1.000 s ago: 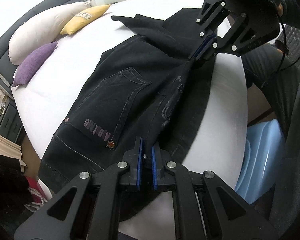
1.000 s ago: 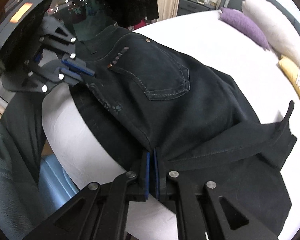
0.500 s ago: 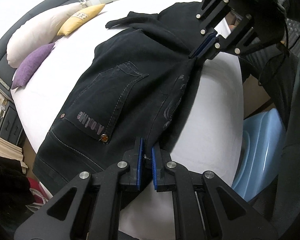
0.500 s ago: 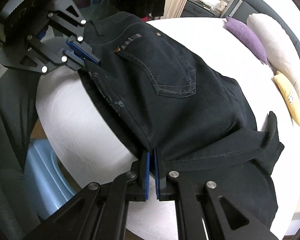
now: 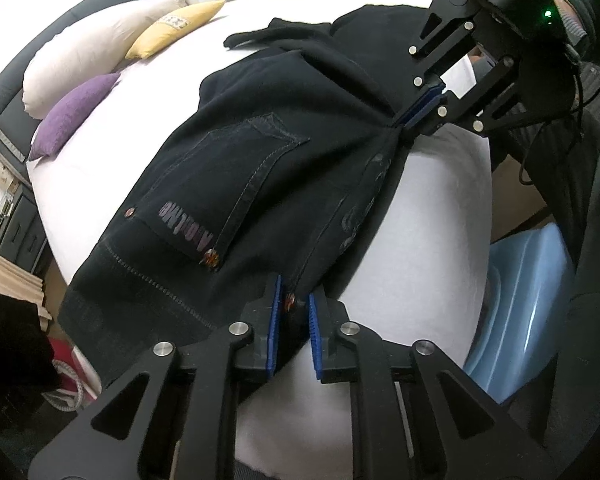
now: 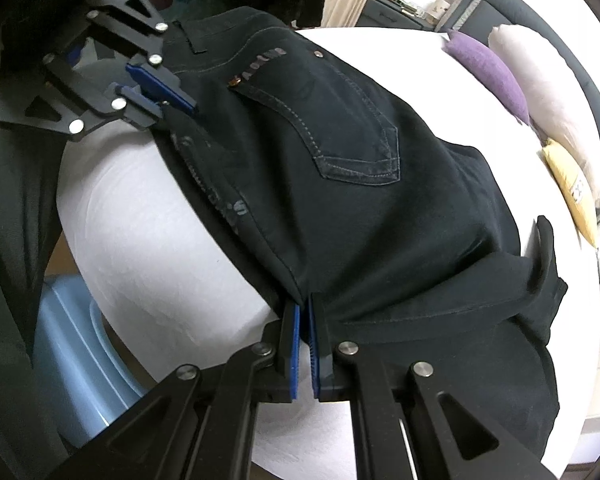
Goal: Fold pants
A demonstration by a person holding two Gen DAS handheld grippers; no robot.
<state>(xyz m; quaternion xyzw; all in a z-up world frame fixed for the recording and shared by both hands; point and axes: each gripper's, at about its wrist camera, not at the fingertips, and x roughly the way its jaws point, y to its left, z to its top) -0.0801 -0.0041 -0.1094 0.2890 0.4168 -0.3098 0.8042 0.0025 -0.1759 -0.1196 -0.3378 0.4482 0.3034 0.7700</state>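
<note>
While my right gripper pinches the pants, my left gripper's jaws have just loosened around the waistband.

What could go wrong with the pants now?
1. The left tongs have just been opening with the black denim pants between them, right at the edge of the white round bed. That corner might slide off toward the light blue plastic tub.
2. The right tongs pinch the other end, so a tug now could drag the pants crooked.
</note>
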